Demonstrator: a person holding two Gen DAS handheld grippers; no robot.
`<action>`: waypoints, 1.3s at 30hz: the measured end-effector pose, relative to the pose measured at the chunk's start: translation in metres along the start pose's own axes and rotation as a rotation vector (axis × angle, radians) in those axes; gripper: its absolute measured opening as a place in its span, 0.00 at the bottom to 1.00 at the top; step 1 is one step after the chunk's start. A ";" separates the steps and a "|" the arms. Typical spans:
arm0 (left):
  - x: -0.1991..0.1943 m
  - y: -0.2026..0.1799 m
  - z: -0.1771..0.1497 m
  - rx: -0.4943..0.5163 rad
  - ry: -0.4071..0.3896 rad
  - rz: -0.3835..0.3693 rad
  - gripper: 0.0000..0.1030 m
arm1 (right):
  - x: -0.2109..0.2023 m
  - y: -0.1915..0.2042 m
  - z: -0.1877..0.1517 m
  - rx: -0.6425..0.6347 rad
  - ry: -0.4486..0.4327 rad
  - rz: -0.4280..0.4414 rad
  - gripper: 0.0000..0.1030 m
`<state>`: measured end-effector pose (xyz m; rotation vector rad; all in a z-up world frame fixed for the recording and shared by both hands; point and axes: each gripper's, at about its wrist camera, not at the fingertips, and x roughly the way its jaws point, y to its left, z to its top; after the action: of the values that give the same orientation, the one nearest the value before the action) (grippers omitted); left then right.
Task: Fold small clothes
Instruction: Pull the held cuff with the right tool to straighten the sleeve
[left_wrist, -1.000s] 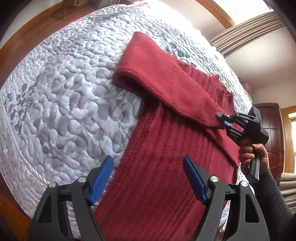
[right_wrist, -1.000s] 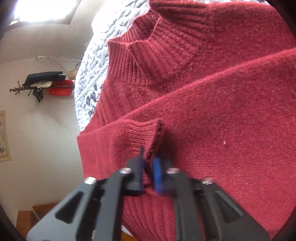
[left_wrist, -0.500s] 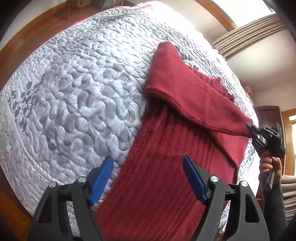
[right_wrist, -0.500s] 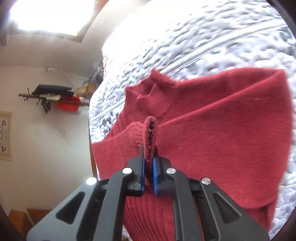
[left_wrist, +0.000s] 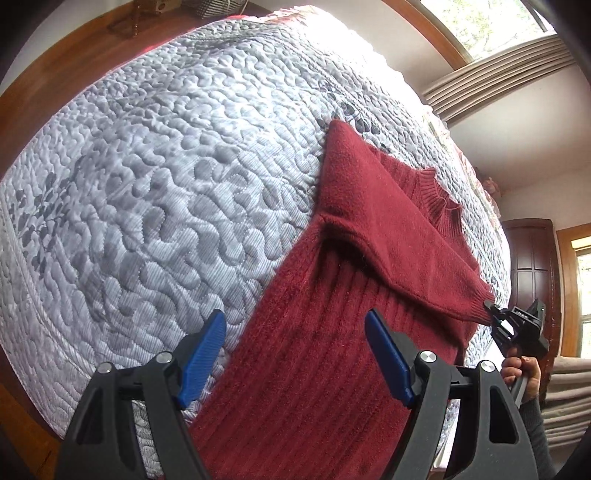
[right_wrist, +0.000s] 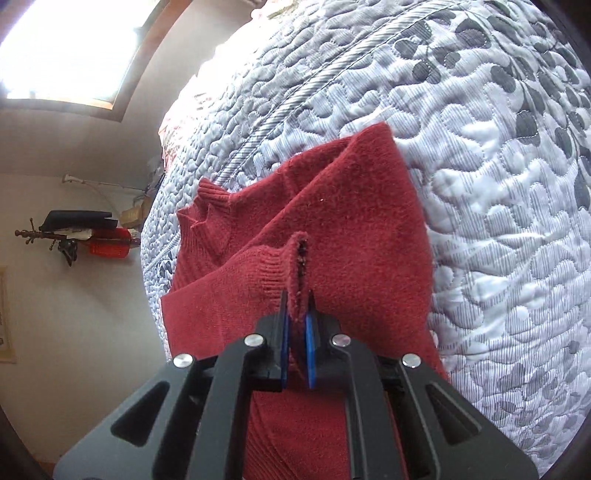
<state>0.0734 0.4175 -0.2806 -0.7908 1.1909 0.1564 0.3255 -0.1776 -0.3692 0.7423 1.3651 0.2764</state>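
Up front in the left wrist view, the left gripper (left_wrist: 295, 354) hangs with its blue pads spread wide and nothing between them, over the lower body of the red sweater (left_wrist: 325, 350). The sweater lies face-up on the grey quilt (left_wrist: 155, 177), collar (left_wrist: 441, 210) toward the far side. One sleeve (left_wrist: 391, 236) is drawn taut across the chest to the right gripper (left_wrist: 496, 317), which grips its cuff beyond the sweater's edge — a hand (left_wrist: 521, 371) holds the handle.

From the right wrist view, the right gripper (right_wrist: 297, 325) is clamped on the cuff (right_wrist: 297, 266), the ribbed edge standing up between the pads.

Judging by this, the step in hand is folding the sleeve across the body. Next, the cuff likely needs lowering flat onto the chest and releasing — with the sleeve smoothed, not bunched at the shoulder.
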 end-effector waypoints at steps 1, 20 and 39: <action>0.000 0.000 0.003 -0.008 0.002 -0.015 0.75 | -0.002 -0.004 0.001 0.011 -0.006 0.004 0.06; 0.037 -0.021 0.085 -0.159 0.027 -0.250 0.75 | 0.012 -0.028 0.003 0.091 0.040 0.040 0.39; 0.054 -0.042 0.091 -0.089 0.056 -0.276 0.75 | 0.008 -0.034 0.007 0.033 0.026 -0.030 0.05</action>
<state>0.1859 0.4282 -0.2950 -1.0349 1.1205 -0.0401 0.3259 -0.2006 -0.3964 0.7466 1.4069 0.2409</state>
